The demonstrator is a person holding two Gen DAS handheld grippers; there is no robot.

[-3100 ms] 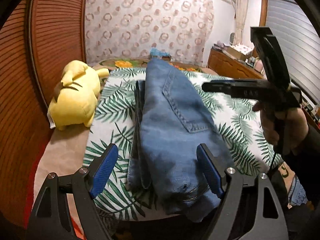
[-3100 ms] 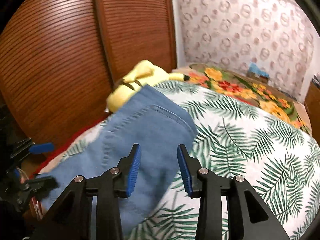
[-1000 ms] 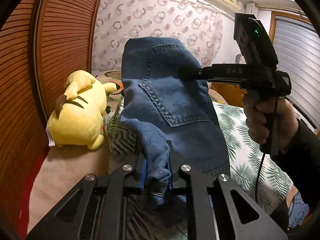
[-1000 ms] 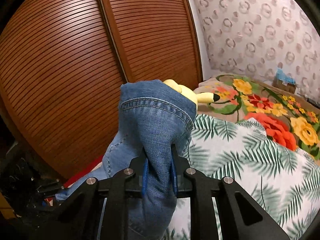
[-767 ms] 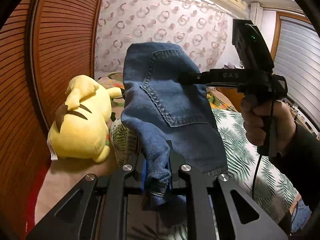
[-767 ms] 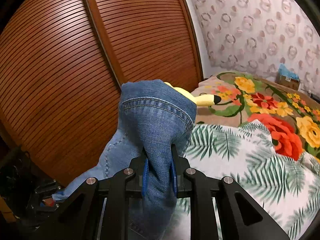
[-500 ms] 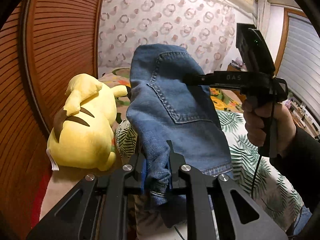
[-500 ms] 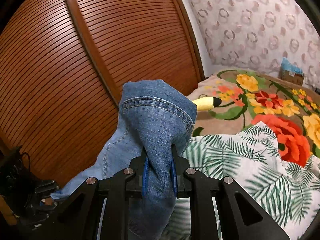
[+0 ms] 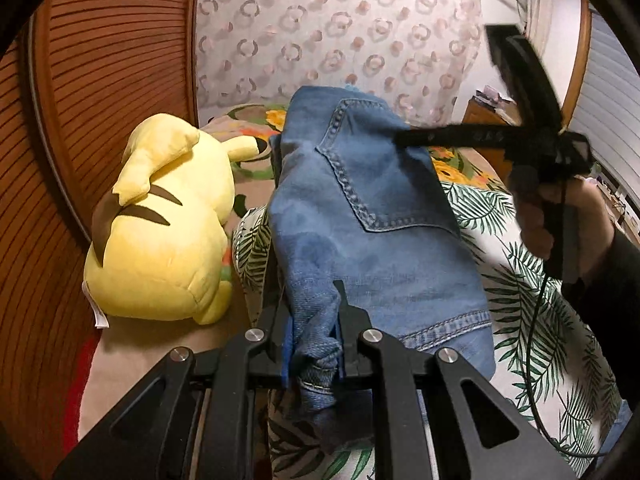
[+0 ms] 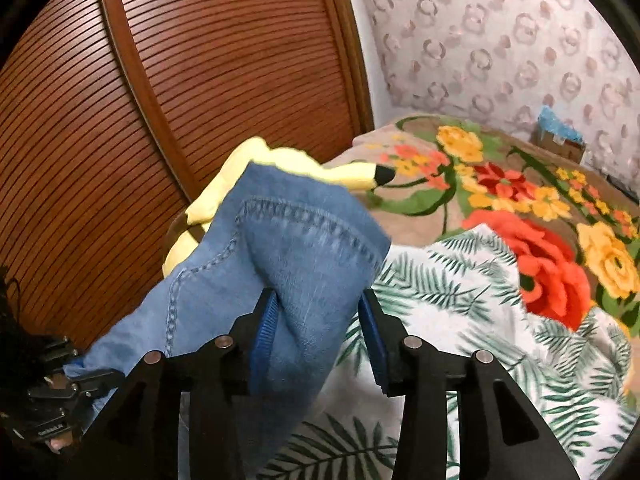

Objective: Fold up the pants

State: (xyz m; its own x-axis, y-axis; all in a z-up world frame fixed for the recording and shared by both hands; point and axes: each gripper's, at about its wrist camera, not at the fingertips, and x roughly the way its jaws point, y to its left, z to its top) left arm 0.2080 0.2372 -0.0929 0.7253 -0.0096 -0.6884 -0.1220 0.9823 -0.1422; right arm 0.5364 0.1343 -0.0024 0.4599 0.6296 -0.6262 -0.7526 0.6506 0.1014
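Observation:
Blue jeans (image 9: 372, 220) lie folded over themselves on the palm-leaf sheet (image 9: 520, 280), back pocket facing up. In the left wrist view my left gripper (image 9: 314, 344) is shut on a bunched bit of the waistband, low over the bed. My right gripper (image 9: 404, 136), held by a hand (image 9: 560, 216), reaches the jeans' far upper edge. In the right wrist view my right gripper (image 10: 316, 320) has its jaws opening. A fold of denim (image 10: 304, 256) still sits loosely between the blue pads (image 10: 264, 332). My left gripper (image 10: 80, 368) shows at the bottom left, holding the other corner.
A yellow plush toy (image 9: 160, 232) lies on the bed just left of the jeans, against the slatted wooden doors (image 10: 200, 80). A floral blanket (image 10: 520, 200) covers the far end of the bed, with a small box (image 10: 560, 136) behind it. A cable (image 9: 532, 340) hangs from the right gripper.
Both grippers closed on the jeans' near end, lifted it and carried it forward and down over the legs. The right jaws have now spread apart; the left stays clamped.

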